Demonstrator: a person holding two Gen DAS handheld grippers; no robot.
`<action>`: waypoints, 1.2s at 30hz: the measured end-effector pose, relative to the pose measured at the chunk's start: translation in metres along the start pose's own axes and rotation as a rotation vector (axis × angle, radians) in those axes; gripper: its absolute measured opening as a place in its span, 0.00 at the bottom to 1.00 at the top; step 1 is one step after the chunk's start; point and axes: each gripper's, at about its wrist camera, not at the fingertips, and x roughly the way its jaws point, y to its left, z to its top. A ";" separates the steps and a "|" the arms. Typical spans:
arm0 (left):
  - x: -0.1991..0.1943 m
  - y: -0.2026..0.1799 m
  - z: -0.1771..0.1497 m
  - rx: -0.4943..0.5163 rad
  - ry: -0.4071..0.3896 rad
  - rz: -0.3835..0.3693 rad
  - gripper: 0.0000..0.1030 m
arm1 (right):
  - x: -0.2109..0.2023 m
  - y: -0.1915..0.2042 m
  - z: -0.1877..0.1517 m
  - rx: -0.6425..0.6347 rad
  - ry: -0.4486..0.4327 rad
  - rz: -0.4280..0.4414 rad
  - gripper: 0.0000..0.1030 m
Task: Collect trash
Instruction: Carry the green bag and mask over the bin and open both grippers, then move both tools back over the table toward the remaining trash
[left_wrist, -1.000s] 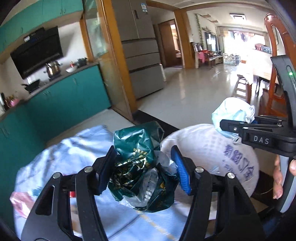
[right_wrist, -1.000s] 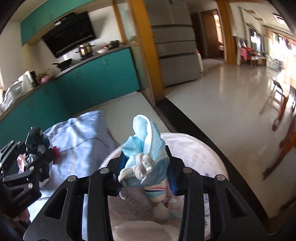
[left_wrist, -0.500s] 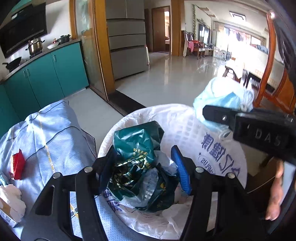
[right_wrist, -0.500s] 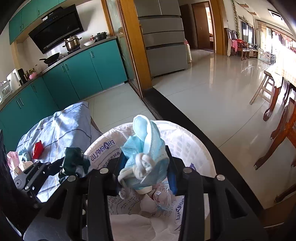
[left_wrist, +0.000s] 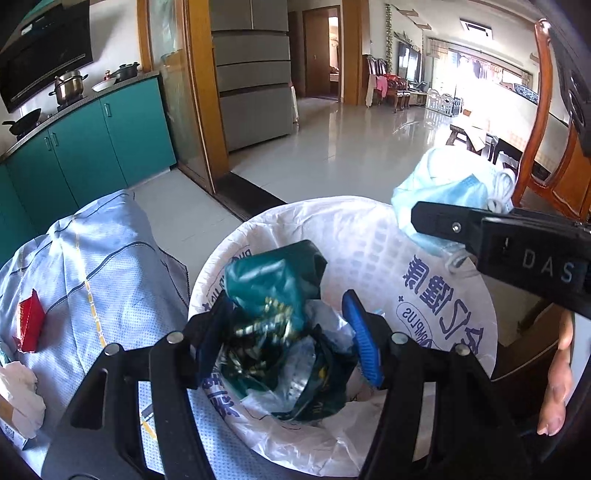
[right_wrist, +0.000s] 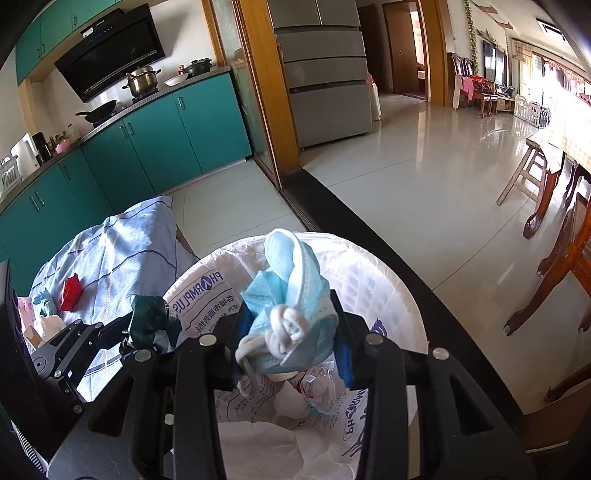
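My left gripper (left_wrist: 284, 336) is shut on a crumpled dark green foil wrapper (left_wrist: 273, 295) and holds it over the open mouth of a bin lined with a white printed plastic bag (left_wrist: 454, 295). My right gripper (right_wrist: 291, 336) is shut on a balled-up blue face mask (right_wrist: 291, 291) above the same bin (right_wrist: 391, 295), to the right of the left gripper. The mask (left_wrist: 447, 184) and the right gripper's finger (left_wrist: 461, 225) show in the left wrist view. The green wrapper (right_wrist: 151, 321) shows in the right wrist view. Crumpled trash lies inside the bin (right_wrist: 310, 391).
A table with a light blue cloth (left_wrist: 103, 258) stands left of the bin, with a red packet (left_wrist: 29, 325) and white tissue (left_wrist: 18, 391) on it. Teal kitchen cabinets (right_wrist: 155, 140) are behind. Wooden chairs (right_wrist: 554, 258) stand at the right on the tiled floor.
Both grippers have moved from above the table's edge to over the bin's mouth, each still holding its piece of trash. The bin's inside has come into view.
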 end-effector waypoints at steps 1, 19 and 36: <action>0.000 -0.001 0.000 0.004 -0.001 -0.002 0.64 | 0.000 0.000 0.000 0.001 0.001 0.000 0.37; -0.021 0.008 -0.002 0.020 -0.037 0.070 0.75 | -0.004 0.000 0.001 0.021 -0.034 0.007 0.77; -0.132 0.238 -0.030 -0.381 -0.027 0.668 0.78 | -0.002 0.156 -0.014 -0.316 0.005 0.354 0.82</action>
